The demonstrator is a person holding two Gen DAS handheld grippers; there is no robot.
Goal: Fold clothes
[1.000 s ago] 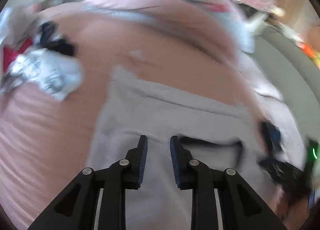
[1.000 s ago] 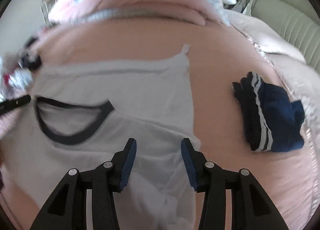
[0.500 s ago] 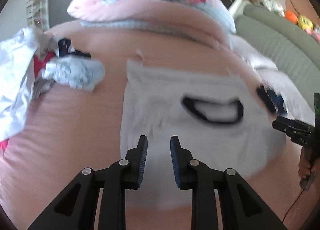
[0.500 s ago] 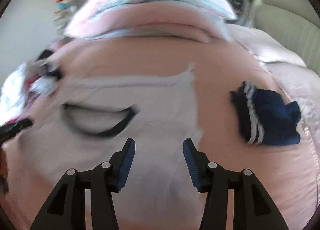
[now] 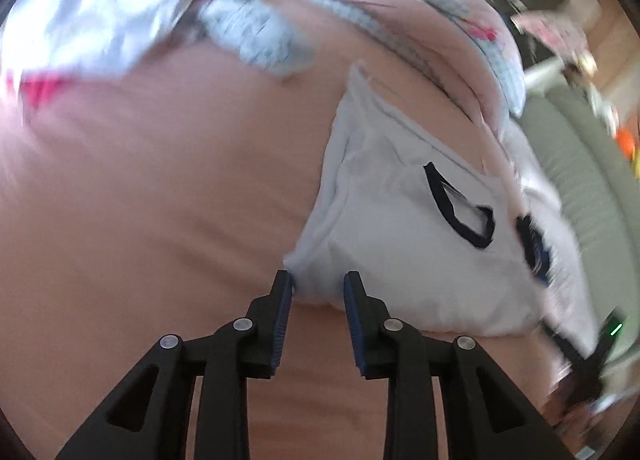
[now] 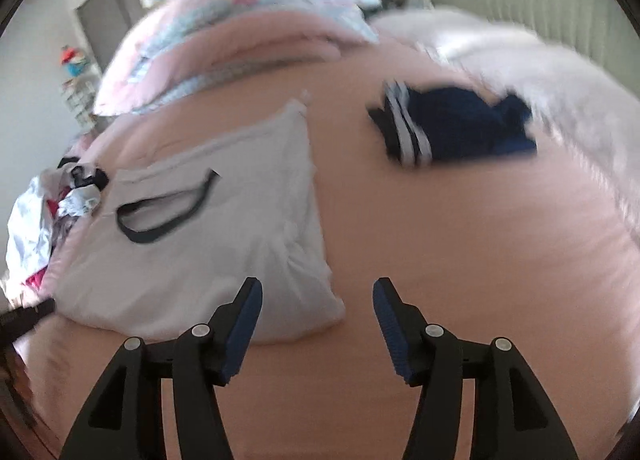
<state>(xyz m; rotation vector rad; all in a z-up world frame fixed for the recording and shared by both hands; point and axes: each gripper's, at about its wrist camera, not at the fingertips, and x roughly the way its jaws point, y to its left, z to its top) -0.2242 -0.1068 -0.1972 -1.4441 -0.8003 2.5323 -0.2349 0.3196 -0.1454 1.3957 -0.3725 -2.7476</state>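
Hand-held gripper on the left [image 5: 317, 287] parted, jaws just widened, astride the near left corner of the white T-shirt [image 5: 400, 228] without clamping; right hand-held gripper [image 6: 317, 294] wider apart, also just opening, empty beside the shirt's near right corner. Lying folded once on the pink bed [image 6: 460, 252], toward its middle, long axis across the bed, dark collar facing up. Already folded, by the look: navy garment [image 6: 460, 132] toward the far right. Still unfolded: heap of clothes [image 6: 52, 212] at the left edge.

white shirt [image 6: 224, 244] folded on bed
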